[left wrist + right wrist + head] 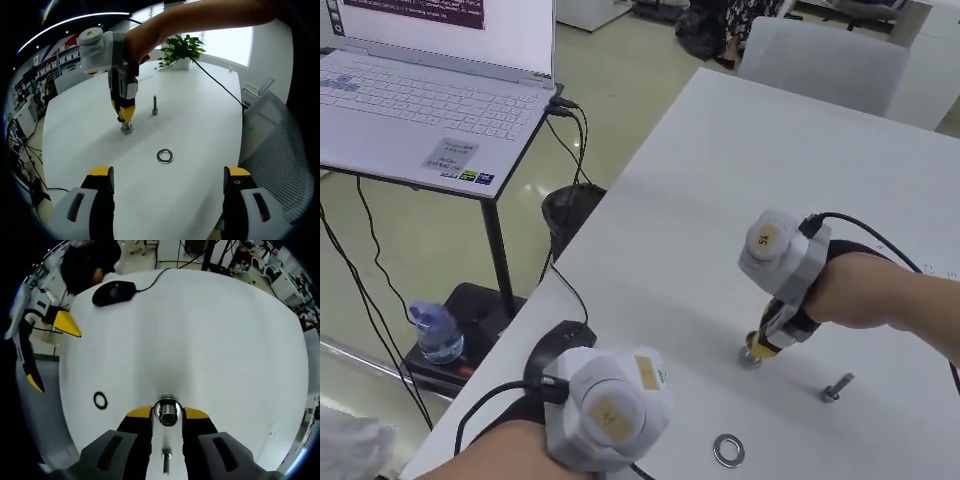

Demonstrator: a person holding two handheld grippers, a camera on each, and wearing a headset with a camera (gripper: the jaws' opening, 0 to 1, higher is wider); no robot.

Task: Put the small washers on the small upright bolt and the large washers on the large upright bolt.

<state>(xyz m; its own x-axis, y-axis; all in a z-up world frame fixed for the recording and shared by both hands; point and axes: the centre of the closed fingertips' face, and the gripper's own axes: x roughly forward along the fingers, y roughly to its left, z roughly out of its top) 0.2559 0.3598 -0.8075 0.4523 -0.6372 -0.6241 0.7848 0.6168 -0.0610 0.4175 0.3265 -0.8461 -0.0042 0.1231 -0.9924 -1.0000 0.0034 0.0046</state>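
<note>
On the white table (720, 190) the right gripper (761, 342) points down at the large bolt (750, 355), which stands upright on its head. From the right gripper view, its 2 yellow-tipped jaws are drawn in narrow and sit against either side of the bolt's round metal top; whether they grip a washer there or the bolt itself I cannot tell. The small bolt (837, 387) stands upright just beside the large one and is not touched by either gripper. 1 large washer (728, 450) lies flat on the table, apart from both bolts and between them and the left gripper (167, 174). That gripper is spread wide, holds nothing and touches nothing, with the washer lying ahead of its jaws.
</note>
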